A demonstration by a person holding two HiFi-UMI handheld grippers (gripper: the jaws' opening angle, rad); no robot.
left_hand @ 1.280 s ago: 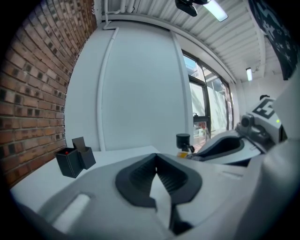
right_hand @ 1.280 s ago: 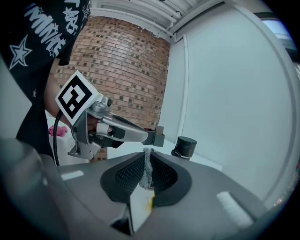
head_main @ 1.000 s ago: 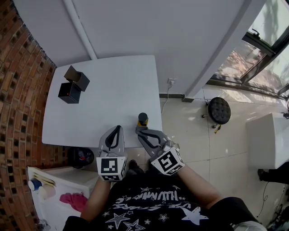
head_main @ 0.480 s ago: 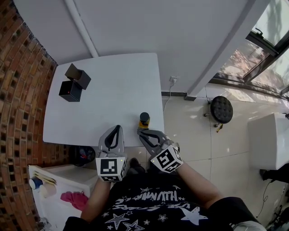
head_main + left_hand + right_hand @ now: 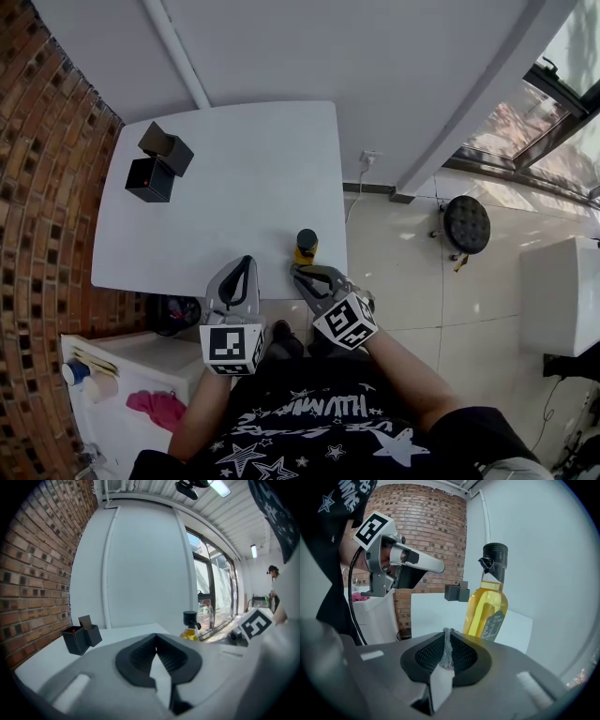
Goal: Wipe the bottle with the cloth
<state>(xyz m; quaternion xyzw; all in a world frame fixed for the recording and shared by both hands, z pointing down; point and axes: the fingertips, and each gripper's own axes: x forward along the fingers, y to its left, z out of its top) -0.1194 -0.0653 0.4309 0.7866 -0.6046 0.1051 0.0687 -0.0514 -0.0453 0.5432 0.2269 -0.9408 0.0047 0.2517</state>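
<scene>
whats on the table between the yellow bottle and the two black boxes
Nothing: the head view shows bare white table between the black-capped bottle of yellow liquid and the two black boxes.

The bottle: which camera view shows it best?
The right gripper view: the bottle stands close and nearly whole, with its black cap, yellow liquid and dark label all clear. The head view shows it small from above, mostly cap, by the table's near edge. The left gripper view shows only its small upper part.

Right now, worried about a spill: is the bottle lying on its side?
No, the bottle stands upright on the table, its black cap on top.
</scene>
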